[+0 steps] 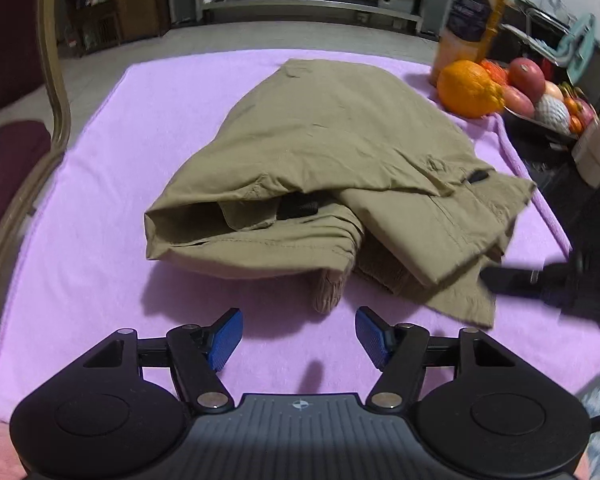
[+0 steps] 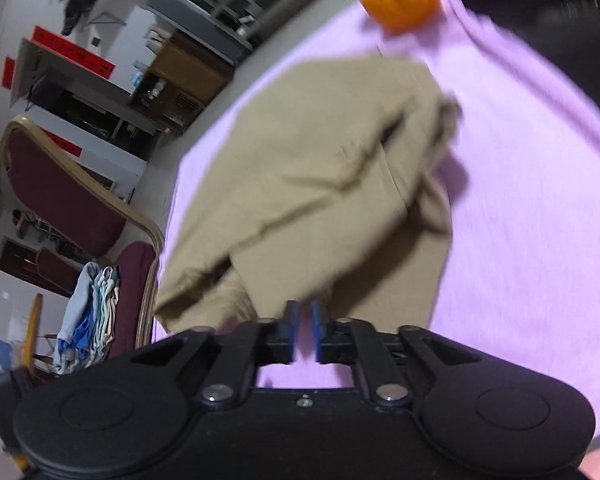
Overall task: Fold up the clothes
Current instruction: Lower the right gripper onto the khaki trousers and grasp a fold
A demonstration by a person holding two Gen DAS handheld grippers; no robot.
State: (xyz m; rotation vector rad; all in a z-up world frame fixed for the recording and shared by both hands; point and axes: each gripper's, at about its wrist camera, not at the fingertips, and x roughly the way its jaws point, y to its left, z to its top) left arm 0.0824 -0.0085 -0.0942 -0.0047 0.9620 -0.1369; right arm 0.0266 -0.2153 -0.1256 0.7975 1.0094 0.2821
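Sitting in a loose heap mid-towel (image 1: 100, 208) are the khaki trousers (image 1: 324, 152), roughly folded over, with a ribbed cuff poking out at the near edge. Left gripper (image 1: 299, 334) hangs just short of them, blue pads wide apart, nothing in them. Right gripper (image 2: 303, 330) is tilted at the trousers' near edge, pads almost together with a thin gap; can't tell if any cloth is pinched, that view is blurry. An orange (image 1: 469, 88), a fruit tray (image 1: 540, 118) and a juice bottle (image 1: 474, 16) sit at the far right; the bottle's dark label is unreadable.
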